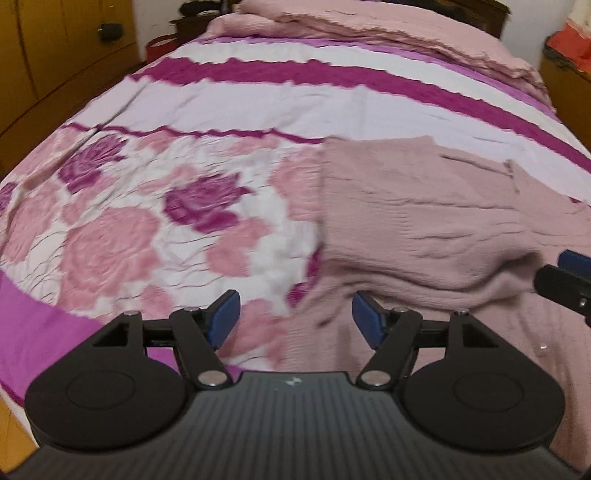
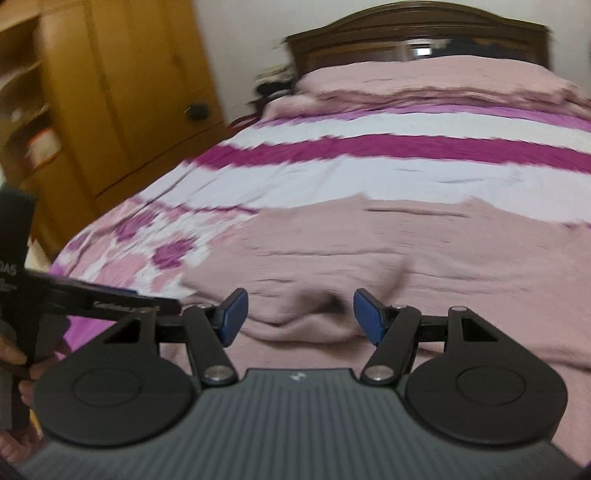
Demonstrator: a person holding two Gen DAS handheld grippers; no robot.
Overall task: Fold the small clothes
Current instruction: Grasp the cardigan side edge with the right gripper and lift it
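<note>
A dusty pink knitted garment (image 1: pixel 424 221) lies spread on the bed, to the right in the left wrist view and across the middle in the right wrist view (image 2: pixel 369 251). It is rumpled near its front edge. My left gripper (image 1: pixel 293 314) is open above the garment's left edge, with nothing between its blue pads. My right gripper (image 2: pixel 299 314) is open too, over a raised fold of the garment, its pads apart from the cloth. The right gripper's black tip (image 1: pixel 565 280) shows at the right edge of the left wrist view.
The bedspread (image 1: pixel 184 206) has pink and purple flowers and stripes. A pink blanket (image 2: pixel 424 85) covers the head end below a dark wooden headboard (image 2: pixel 406 33). A wooden wardrobe (image 2: pixel 110 92) stands left of the bed. A hand (image 2: pixel 14 362) holds the left tool.
</note>
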